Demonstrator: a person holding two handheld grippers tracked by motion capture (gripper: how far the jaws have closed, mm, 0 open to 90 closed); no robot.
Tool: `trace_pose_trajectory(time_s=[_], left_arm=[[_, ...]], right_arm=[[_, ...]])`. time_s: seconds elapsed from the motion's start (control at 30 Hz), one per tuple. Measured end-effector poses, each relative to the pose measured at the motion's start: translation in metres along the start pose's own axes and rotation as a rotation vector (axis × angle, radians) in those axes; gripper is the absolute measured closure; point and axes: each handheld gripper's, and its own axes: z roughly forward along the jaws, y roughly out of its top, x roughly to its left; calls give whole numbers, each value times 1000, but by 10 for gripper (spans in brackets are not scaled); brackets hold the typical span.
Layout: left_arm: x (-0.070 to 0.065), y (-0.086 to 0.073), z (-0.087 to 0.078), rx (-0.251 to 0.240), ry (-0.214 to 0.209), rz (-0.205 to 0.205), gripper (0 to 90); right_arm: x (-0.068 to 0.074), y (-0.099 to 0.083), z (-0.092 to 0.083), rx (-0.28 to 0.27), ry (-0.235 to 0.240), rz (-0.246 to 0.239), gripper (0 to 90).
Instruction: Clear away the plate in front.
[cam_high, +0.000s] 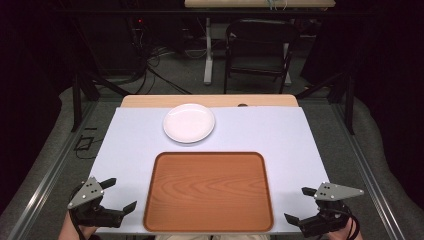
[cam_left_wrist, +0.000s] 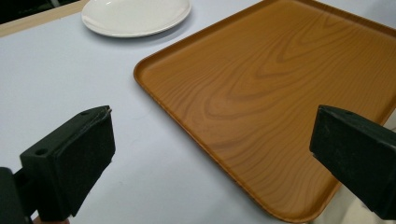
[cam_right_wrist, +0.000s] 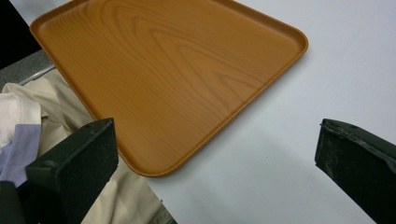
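Observation:
A brown wood-grain tray (cam_high: 209, 192) lies at the near middle of the white table top, bare inside; it also appears as the tray (cam_left_wrist: 280, 102) and the tray (cam_right_wrist: 168, 70). Behind it rests a round white plate (cam_high: 189, 123), with nothing on it, seen too as the plate (cam_left_wrist: 135, 16). My left gripper (cam_high: 120, 195) hovers open at the table's near left corner, jaws wide and holding nothing. On the other side my right gripper (cam_high: 299, 204) stands open at the near right corner, likewise with nothing between its jaws. Both point inward at the tray.
The table's wooden far edge (cam_high: 210, 100) shows behind the white sheet. A dark folding chair (cam_high: 260, 47) and cables stand on the floor beyond. The person's light clothing (cam_right_wrist: 28, 121) lies below the tray's near edge.

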Motion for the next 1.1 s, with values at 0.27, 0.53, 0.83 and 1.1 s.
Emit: trace_pose_trajectory(time_s=[0.27, 0.53, 0.83, 1.1], left_arm=[[0, 0, 0, -6, 11, -2, 6], [-3, 3, 3, -7, 5, -3, 6], [-6, 6, 10, -13, -10, 0, 5], [-9, 16, 22, -24, -16, -2, 3]], right_arm=[[0, 0, 1, 10, 2, -2, 0], [0, 0, 2, 16, 0, 0, 0], [0, 1, 3, 18, 6, -5, 0], [-1, 3, 7, 25, 18, -13, 0]])
